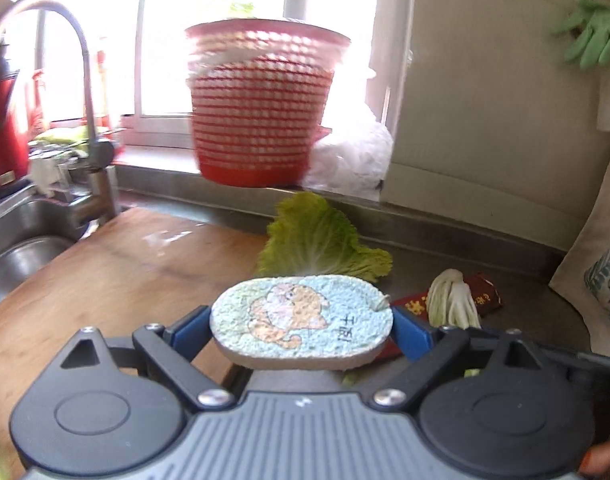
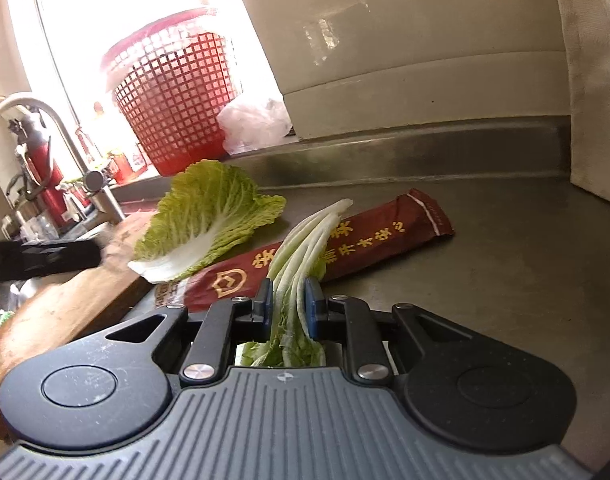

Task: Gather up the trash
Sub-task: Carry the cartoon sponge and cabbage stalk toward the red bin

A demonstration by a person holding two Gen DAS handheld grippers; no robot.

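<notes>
- Our right gripper [image 2: 289, 300] is clamped on the cabbage stalk [image 2: 301, 248], whose long axis runs straight ahead along the fingers, over the brown wrapper [image 2: 369, 240] on the tabletop [image 2: 505, 280].
- Our left gripper [image 1: 301, 326] clasps a sponge [image 1: 301, 316].
- The loose leaf [image 2: 209, 216] lies ahead-left, partly on the cutting board [image 1: 117, 264]; the right gripper seems the nearer.
- The stalk is pale, ribbed and limp.

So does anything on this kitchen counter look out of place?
Yes: a loose cabbage leaf straddles the cutting board edge, and a brown wrapper lies on the steel counter, half under cabbage stalks.
</notes>
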